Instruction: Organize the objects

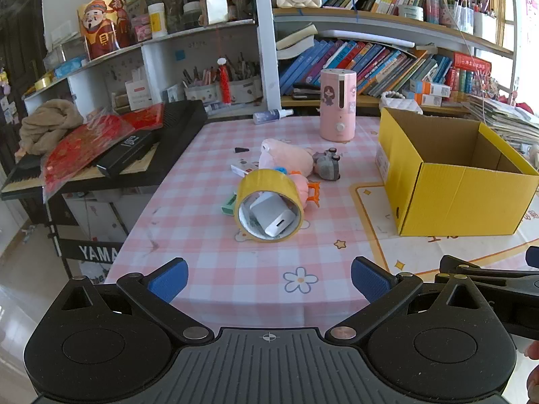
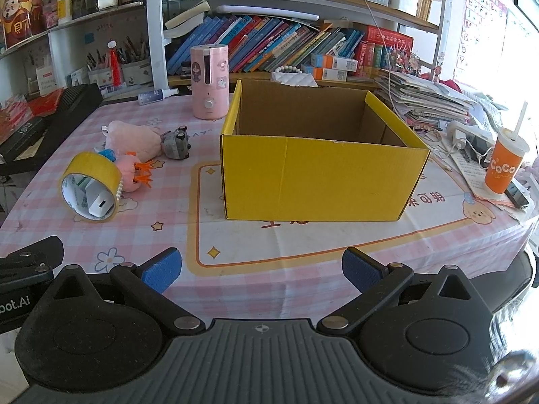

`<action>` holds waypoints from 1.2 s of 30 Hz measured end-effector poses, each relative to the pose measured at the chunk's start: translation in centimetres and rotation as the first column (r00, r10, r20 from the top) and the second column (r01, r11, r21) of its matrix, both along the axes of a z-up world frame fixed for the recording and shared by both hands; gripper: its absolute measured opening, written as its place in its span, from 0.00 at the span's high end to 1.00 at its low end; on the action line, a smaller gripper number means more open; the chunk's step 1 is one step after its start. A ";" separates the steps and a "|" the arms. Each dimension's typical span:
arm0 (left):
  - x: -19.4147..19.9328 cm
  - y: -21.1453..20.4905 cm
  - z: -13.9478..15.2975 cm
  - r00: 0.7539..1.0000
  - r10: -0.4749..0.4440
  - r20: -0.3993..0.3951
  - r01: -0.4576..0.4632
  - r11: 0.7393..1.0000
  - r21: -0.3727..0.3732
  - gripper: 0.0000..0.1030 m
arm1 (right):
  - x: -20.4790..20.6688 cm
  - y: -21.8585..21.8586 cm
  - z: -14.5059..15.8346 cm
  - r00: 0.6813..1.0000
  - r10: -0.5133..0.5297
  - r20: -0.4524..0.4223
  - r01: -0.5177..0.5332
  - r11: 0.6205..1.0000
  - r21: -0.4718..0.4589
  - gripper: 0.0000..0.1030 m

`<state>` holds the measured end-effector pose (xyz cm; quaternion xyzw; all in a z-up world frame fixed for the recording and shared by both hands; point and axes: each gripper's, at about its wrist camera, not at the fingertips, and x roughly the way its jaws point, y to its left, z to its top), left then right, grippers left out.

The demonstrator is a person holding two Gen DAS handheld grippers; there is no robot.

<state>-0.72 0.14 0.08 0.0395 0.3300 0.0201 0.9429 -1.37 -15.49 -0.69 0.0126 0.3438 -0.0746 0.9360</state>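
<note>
Yellow cardboard box (image 2: 323, 178) open, tape roll (image 1: 269, 205) around white charger (image 1: 274, 215)

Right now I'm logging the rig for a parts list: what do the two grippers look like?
Both match: the left gripper and right gripper have black linkage arms with silver rivets, blue textured pads, round black hubs and a ribbed grey base bearing a white crosshair mark.

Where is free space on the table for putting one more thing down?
Bare cloth lies between the yellow tape roll and the yellow cardboard box, and along the near edge. Crowded: the toy pile beside the pink plush pig.
</note>
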 end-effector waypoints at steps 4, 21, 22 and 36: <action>0.0 0.0 0.0 1.000 -0.001 0.000 0.001 1.000 0.000 0.00 | 0.0 0.0 0.0 1.000 0.002 0.001 -0.002 1.000 0.001 0.00; 0.0 0.0 0.0 1.000 -0.001 0.001 0.001 1.000 0.000 0.00 | 0.0 0.0 0.0 1.000 0.001 0.003 -0.001 1.000 0.001 0.00; -0.1 0.1 0.2 1.000 -0.001 0.002 0.001 1.000 -0.001 0.00 | 0.0 0.0 0.0 1.000 0.001 0.003 -0.001 1.000 0.002 0.00; -0.3 0.2 0.7 1.000 0.001 0.008 -0.001 1.000 -0.002 0.00 | -0.1 0.1 0.3 1.000 0.003 0.008 -0.003 1.000 0.001 0.00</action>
